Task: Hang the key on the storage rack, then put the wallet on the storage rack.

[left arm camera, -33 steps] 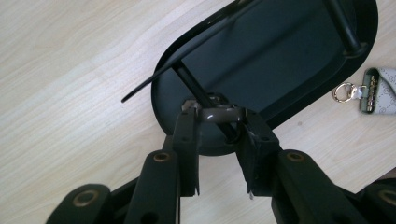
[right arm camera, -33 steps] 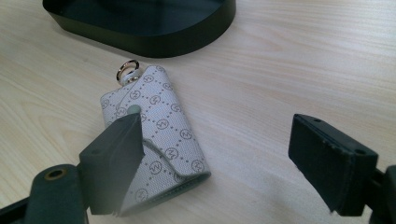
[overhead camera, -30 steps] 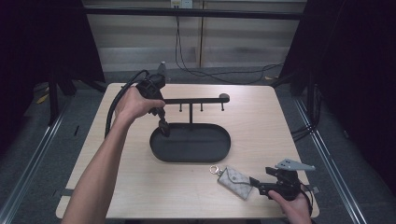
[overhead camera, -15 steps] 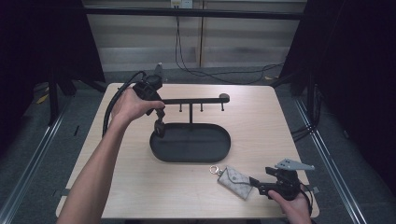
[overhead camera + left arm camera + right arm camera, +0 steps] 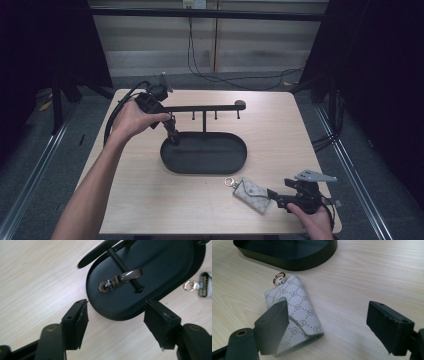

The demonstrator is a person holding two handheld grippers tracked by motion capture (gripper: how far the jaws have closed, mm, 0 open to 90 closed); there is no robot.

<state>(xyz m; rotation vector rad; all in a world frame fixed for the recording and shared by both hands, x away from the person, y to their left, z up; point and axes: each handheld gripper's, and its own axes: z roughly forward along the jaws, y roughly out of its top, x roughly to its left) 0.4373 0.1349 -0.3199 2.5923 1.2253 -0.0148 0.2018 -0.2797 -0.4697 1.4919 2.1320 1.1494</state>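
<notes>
A black stand has an oval tray base (image 5: pixel 220 162) and a horizontal bar with small hooks (image 5: pixel 205 107) on a post. My left gripper (image 5: pixel 173 135) hovers over the tray's left end, open, with nothing between its jaws. In the left gripper view the gripper (image 5: pixel 116 308) looks down on the base (image 5: pixel 155 272). A grey patterned key pouch (image 5: pixel 252 195) with a metal ring (image 5: pixel 229 182) lies on the table in front of the tray. My right gripper (image 5: pixel 274 194) is open just right of the pouch. In the right gripper view (image 5: pixel 327 306) the pouch (image 5: pixel 297 307) lies by the left jaw.
The wooden table (image 5: pixel 125 200) has bare room at the left and right of the tray. A black cable (image 5: pixel 117 112) trails from the left gripper off the table's back left. The right gripper is close to the table's front right corner (image 5: pixel 337 227).
My left hand and gripper have shifted slightly to the left and lower at the tray's left end. The right gripper and the pouch have not moved.
</notes>
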